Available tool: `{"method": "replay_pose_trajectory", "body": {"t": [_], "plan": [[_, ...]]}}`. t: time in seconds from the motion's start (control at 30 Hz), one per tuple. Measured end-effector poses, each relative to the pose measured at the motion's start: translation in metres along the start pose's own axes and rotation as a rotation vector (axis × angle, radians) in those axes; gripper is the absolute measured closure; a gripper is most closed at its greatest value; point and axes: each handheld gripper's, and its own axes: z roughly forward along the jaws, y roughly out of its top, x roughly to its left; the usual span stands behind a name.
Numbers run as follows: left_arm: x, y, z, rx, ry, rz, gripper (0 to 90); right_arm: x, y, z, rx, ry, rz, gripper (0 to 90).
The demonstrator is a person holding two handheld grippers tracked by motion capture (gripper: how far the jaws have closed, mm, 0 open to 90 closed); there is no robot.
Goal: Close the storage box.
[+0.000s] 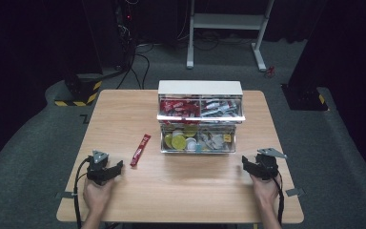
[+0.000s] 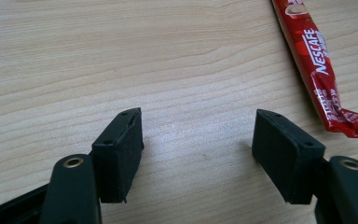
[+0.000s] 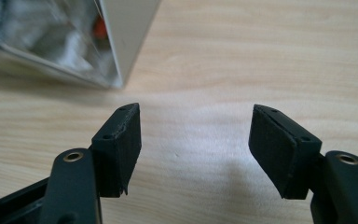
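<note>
The red coffee stick [image 1: 140,150] lies flat on the worktop [image 1: 124,114], just beside the left tongs [image 1: 108,172], which stand spread and empty. So thin a packet may slide away or crease if pinched flat-on. The right tongs [image 1: 253,166], also spread, rest near the clear drawer box [image 1: 200,88]; its contents blur together.

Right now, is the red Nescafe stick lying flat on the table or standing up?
Lying flat. The Nescafe stick rests lengthwise on the wooden table, left of the clear drawer box.
</note>
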Motion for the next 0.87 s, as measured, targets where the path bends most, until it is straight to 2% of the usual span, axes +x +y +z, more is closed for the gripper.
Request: {"method": "replay_pose_trajectory", "body": {"t": [0.1,0.2,0.47,0.77,0.87], "plan": [[0.000,0.000,0.000,-0.001,0.000,0.000,33.6,0.001,-0.007,0.010,0.037,-0.032,-0.014,34.1],[0.000,0.000,0.000,0.000,-0.002,0.003,33.7,0.002,-0.011,0.014,0.033,-0.053,-0.039,33.8],[0.000,0.000,0.000,-0.001,-0.006,-0.002,33.3,0.001,-0.010,0.016,0.042,-0.059,-0.032,26.9],[0.000,0.000,0.000,0.004,-0.008,0.004,32.7,0.000,-0.010,0.016,0.042,-0.053,-0.036,25.6],[0.001,0.000,0.001,0.003,0.003,-0.011,31.8,0.000,-0.009,0.017,0.043,-0.042,-0.040,25.4]]}}
